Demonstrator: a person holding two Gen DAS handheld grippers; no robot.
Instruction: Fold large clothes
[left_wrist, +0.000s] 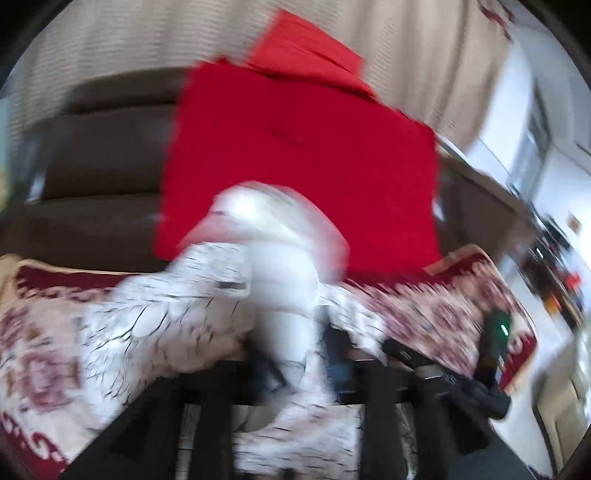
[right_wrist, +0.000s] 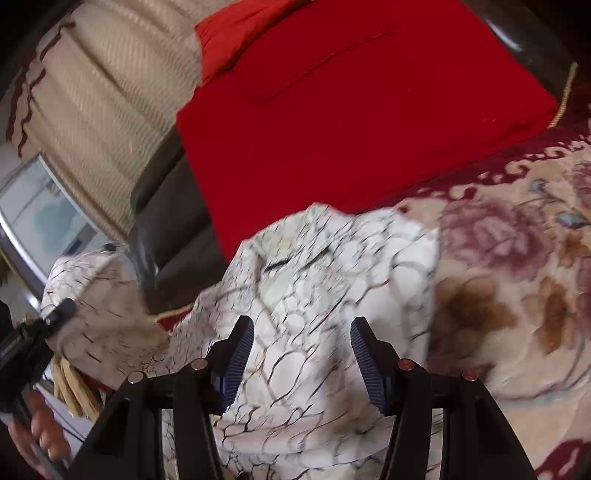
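Right wrist view showed the right gripper (right_wrist: 301, 354) open over the garment (right_wrist: 314, 280); the left gripper's (left_wrist: 295, 354) state was too blurred to tell. Cloth might slide off the blanket's (right_wrist: 517, 258) edge unheld.

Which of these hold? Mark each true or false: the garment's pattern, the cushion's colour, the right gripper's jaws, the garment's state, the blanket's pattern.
1. The garment is white with dark crackle lines. True.
2. The cushion behind it is blue. False: the cushion is red.
3. The right gripper has its jaws apart. True.
4. The garment lies folded in a neat flat square. False: it is bunched and rumpled.
5. The blanket under the garment bears a flower pattern. True.
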